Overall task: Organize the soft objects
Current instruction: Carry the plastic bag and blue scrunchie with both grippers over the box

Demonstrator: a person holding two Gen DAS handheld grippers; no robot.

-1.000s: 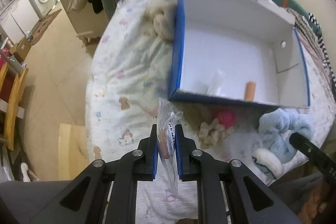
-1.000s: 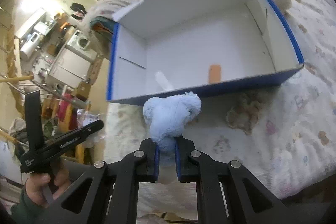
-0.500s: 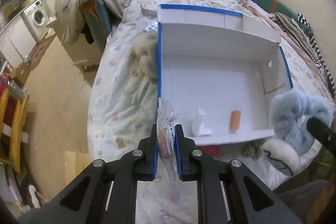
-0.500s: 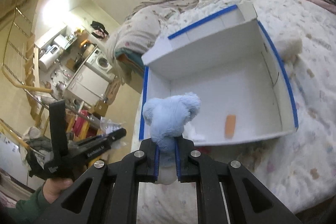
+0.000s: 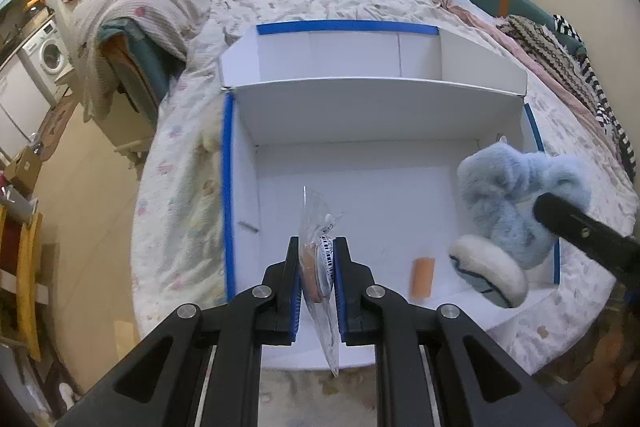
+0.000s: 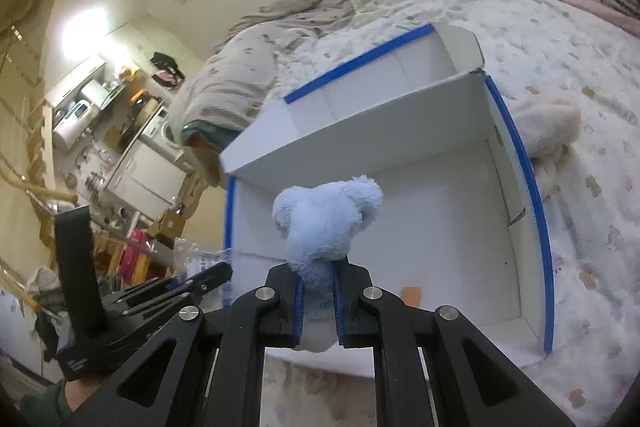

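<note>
While both grippers hang over the open white box (image 5: 360, 131), each one has a load. Left gripper (image 5: 317, 279): fingers drawn in tight on a clear plastic packet (image 5: 320, 227) with something orange-brown and a printed label inside; packet stands on edge between the blue pads, its top sticking up past the fingertips and its lower corner hanging below them, centre-bottom of the left wrist view. Right gripper (image 6: 317, 295): fingers closed around the lower part of a light blue plush toy (image 6: 326, 223); its fuzzy head rises above the fingertips, centre of the right wrist view. In the left wrist view the same plush (image 5: 516, 203) shows at right of frame, above the box's right-hand side, with a white-soled foot (image 5: 488, 275) lowest.

Box: blue-edged, white inside, lid flap folded back toward the top of frame, sitting on a patterned bedspread (image 5: 180, 167). On the box floor lies a small orange cylinder (image 5: 422, 277), lower right of the interior; slightly blurred.

A cream fluffy item (image 6: 548, 131) lies on the bedspread touching the box's outer wall, right of frame in the right wrist view. Washing machine (image 5: 50, 51) at upper left, off the bed.
</note>
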